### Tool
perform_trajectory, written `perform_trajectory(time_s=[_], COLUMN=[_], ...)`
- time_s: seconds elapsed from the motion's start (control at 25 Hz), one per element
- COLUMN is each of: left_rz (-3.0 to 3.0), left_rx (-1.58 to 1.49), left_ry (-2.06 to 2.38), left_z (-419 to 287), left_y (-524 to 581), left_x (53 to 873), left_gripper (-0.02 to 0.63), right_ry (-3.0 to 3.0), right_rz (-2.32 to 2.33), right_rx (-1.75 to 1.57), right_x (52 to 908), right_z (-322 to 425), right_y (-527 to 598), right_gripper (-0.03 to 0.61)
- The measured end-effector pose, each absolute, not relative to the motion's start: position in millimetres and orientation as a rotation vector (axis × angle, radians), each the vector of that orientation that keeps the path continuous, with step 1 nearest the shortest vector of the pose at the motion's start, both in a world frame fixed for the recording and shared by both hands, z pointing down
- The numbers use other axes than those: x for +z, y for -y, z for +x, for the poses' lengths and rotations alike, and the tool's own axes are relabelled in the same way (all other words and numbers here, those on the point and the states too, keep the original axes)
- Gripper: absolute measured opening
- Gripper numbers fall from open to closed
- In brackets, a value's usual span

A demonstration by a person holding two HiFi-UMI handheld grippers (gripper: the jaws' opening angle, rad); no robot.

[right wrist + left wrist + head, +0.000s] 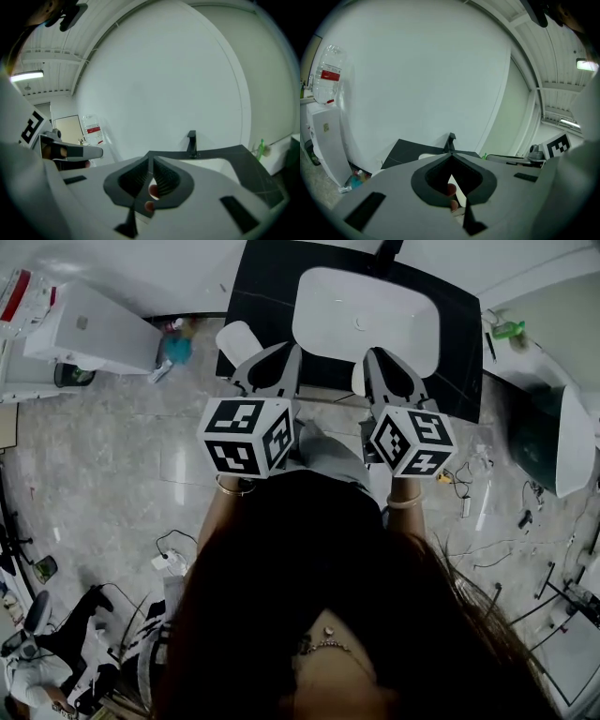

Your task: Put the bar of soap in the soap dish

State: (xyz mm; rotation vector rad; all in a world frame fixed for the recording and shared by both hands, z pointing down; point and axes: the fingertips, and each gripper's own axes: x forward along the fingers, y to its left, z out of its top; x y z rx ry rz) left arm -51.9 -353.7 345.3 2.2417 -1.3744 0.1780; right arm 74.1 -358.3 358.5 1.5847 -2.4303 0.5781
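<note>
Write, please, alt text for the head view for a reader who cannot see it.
Seen from above, a person with dark hair holds the left gripper and the right gripper, both shut and empty, out toward a white basin set in a black counter. Each gripper carries a cube with square markers.

All three pictures are dim and flat, with a cool grey-green cast. In the head view the dark hair [309, 615] is a soft mass and the white basin [366, 320] the brightest patch. Both gripper views bend straight lines and fall to black at the corners. A ceiling strip light [587, 64] glares at the left gripper view's right edge, a second strip light [26, 75] at the right gripper view's left. The left gripper [451, 157] and right gripper [151, 161] shells, close to the lens, look soft
</note>
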Motion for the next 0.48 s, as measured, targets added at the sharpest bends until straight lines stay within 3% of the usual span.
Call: perform_trajectory(time_s=[0.16, 0.28, 0.48], left_rz=[2.219, 2.207, 2.185], left_rx=[0.203, 0.225, 0.262], left_ry=[1.368, 1.358, 1.350], left_z=[-48, -43, -40], left_y=[361, 365, 373], left_x=[355, 362, 373], left_gripper=[-0.005, -0.005, -0.005], right_ry=[2.316, 2.222, 2.083], right_rz=[1.594, 1.571, 1.519], right_rx=[0.636, 0.707, 0.812], right_x=[395, 434, 498], right_z=[93, 104, 114], right_y=[371, 377, 382], right_gripper=[0.025, 0.116, 0.196])
